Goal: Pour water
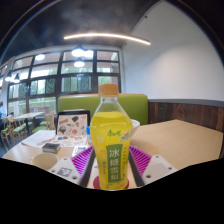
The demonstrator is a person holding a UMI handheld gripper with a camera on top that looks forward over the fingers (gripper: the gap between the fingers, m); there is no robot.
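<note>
While the tool (113, 160) clamps both purple pads onto the yellow bottle (112, 140), that bottle stands upright between the fingers, lifted above the wooden table (175, 138), its orange cap (108, 90) seemingly on. I judge that tipping it now would pour nothing, and a loose hold could let it slip. Open tabletop runs to the right edge; papers (45, 142) crowd the left side.

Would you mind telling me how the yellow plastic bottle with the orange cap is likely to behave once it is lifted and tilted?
The yellow plastic bottle looks nearly full, so it is probably heavy for its size. Its thin plastic wall may give slightly under the tongs, whose purple pads flank it. Being tall and narrow, it could tip if nudged high. The orange cap is on, so nothing should spill yet.
</note>
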